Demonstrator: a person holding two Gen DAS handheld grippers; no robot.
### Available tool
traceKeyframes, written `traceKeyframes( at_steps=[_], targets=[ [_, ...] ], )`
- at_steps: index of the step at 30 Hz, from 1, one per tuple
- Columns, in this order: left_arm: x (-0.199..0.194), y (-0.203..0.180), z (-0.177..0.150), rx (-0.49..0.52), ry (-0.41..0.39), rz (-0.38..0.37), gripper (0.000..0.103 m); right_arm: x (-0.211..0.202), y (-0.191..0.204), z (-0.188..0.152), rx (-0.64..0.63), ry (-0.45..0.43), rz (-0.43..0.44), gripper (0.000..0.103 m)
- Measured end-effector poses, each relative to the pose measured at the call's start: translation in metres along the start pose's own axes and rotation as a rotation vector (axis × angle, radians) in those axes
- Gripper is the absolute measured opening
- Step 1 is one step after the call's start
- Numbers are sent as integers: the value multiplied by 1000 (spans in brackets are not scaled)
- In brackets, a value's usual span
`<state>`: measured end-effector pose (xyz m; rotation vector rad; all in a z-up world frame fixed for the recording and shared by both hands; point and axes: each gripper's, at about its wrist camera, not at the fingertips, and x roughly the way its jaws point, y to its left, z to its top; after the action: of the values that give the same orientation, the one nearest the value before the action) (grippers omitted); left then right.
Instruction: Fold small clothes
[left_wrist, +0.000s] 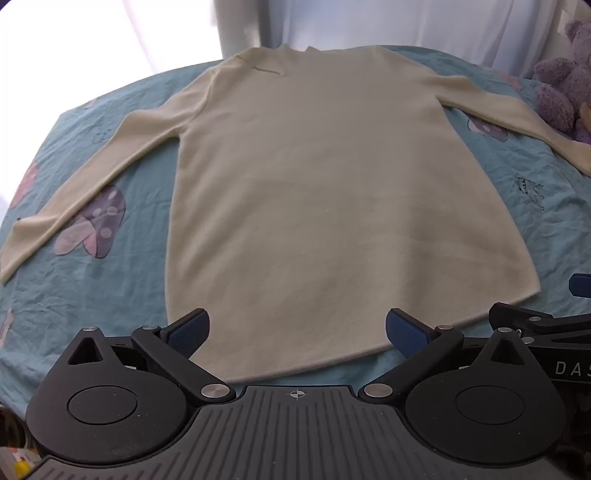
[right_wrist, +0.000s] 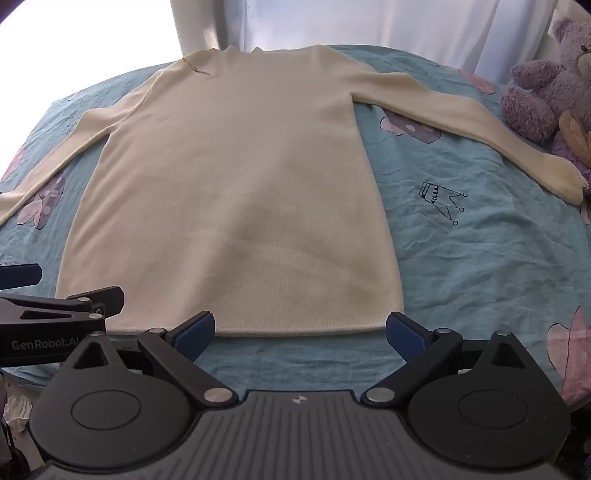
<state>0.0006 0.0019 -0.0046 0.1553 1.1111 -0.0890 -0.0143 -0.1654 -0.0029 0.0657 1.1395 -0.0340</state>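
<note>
Both wrist cameras are looking steeply down from the near edge, side by side, sharing the spread cream sweater (left_wrist: 295, 192) on the bed sheet (left_wrist: 517, 221).

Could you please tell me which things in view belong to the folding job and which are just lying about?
Belongs to the job:
cream sweater, spread flat
left gripper, open
right gripper, open

Just lying about:
purple teddy bear
blue printed bedsheet
white curtain

a bed (right_wrist: 461, 266) with a wrinkled teal sheet printed with mushrooms and a crown; a cream long-sleeved sweater (right_wrist: 236, 192) lies flat on it, sleeves spread to both sides; a purple plush bear (right_wrist: 543, 88) sits at its far right edge
</note>
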Motion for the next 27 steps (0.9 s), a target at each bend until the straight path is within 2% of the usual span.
traceKeyframes(
  at_steps=[27],
  targets=[
    [3,-4,-2,-3,13,-11,103,3,-3,-2,17,12,15,99]
  ],
)
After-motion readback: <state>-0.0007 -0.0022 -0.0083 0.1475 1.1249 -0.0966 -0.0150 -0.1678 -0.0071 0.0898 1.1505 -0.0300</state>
